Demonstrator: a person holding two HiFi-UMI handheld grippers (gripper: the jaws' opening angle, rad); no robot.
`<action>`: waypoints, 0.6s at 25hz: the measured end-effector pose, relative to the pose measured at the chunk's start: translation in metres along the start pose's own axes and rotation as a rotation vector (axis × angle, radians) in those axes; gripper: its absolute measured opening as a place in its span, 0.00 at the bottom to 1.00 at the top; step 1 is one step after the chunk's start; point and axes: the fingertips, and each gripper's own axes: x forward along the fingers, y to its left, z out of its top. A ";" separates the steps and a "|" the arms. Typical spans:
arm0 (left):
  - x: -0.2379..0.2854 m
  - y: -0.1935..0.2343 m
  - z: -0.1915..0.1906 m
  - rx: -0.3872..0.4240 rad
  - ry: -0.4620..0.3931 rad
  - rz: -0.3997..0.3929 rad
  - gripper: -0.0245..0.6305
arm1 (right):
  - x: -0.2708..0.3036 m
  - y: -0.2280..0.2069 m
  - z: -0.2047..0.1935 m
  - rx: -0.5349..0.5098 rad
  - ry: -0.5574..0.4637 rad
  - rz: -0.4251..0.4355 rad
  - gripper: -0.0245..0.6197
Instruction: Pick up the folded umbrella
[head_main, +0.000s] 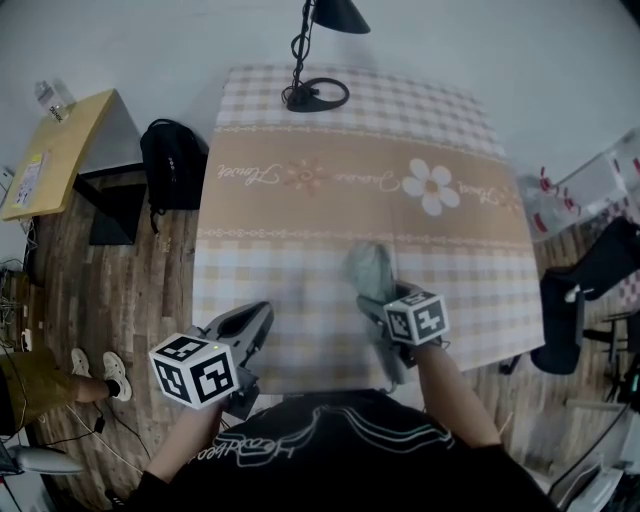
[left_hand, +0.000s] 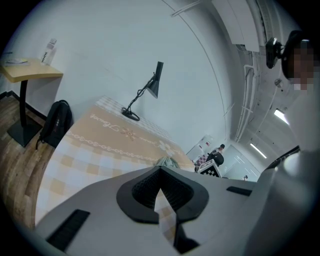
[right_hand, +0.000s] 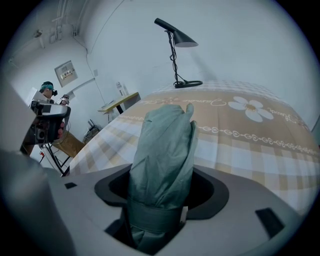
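Note:
The folded umbrella (head_main: 368, 268), grey-green fabric with a strap round it, lies on the checked tablecloth (head_main: 330, 200) near the front edge. My right gripper (head_main: 377, 302) reaches down over its near end. In the right gripper view the umbrella (right_hand: 165, 145) fills the gap between the jaws, and the gripper (right_hand: 158, 212) is shut on it at the strap. My left gripper (head_main: 256, 322) hovers at the table's front left, apart from the umbrella. Its jaws (left_hand: 160, 175) are shut to a thin slit with nothing in them. The umbrella's tip (left_hand: 167, 162) shows just beyond them.
A black desk lamp (head_main: 315, 92) stands at the table's far edge. A black backpack (head_main: 172, 165) and a wooden side table (head_main: 60, 150) are on the floor at the left. A dark chair (head_main: 590, 290) stands at the right, close to the table's corner.

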 end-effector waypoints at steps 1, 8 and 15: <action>-0.001 -0.001 0.001 0.001 -0.002 -0.001 0.03 | -0.003 0.000 0.002 0.007 -0.011 0.002 0.51; -0.009 -0.006 0.004 0.014 -0.023 -0.005 0.03 | -0.032 0.019 0.021 0.098 -0.161 0.089 0.51; -0.020 -0.013 0.004 0.023 -0.035 -0.020 0.03 | -0.072 0.046 0.050 0.171 -0.335 0.174 0.51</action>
